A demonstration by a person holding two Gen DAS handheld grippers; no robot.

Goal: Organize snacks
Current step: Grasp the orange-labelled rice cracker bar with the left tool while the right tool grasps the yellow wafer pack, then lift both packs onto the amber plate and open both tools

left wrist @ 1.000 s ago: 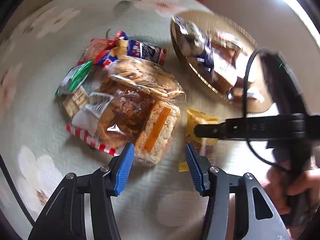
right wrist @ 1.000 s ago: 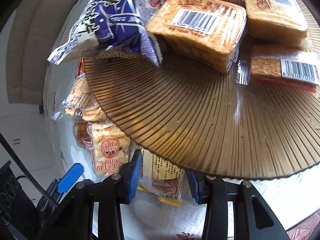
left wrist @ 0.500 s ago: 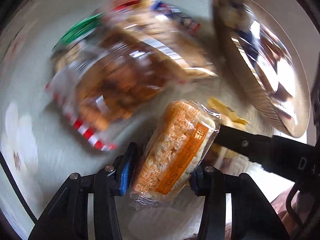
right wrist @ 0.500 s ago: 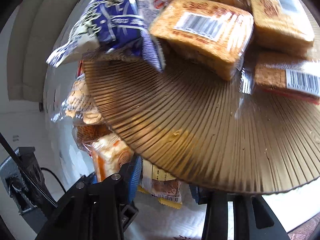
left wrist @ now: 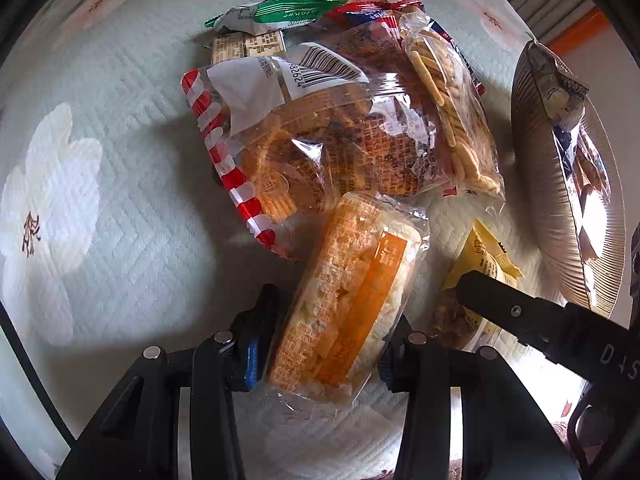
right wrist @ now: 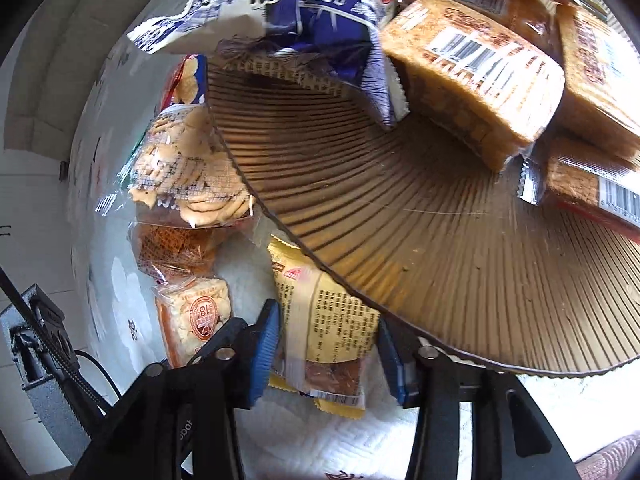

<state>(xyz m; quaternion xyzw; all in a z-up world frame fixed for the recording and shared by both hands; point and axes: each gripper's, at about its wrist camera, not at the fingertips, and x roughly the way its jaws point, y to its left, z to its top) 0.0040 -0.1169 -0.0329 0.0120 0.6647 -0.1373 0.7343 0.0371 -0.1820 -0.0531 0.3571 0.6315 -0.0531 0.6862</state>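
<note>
My left gripper is shut on an orange rice-cracker pack, its pads pressing both long sides just above the quilted cloth. The same pack shows at the lower left of the right wrist view. My right gripper has its jaws opening. A yellow snack packet lies between them on the cloth, part of it tucked under the rim of the brown ribbed plate, and the pads stand slightly off it. In the left wrist view one right finger reaches over that yellow packet beside the plate.
A pile of snacks lies on the flowered quilted cloth: a clear bag with a red-and-white edge, a cracker bag, a green packet. On the plate lie a blue-and-white bag and several wrapped cakes.
My left gripper came down, rolled and closed on the orange pack, which now sits apart from the pile. My right jaws, shut on the yellow packet before, have widened around it.
</note>
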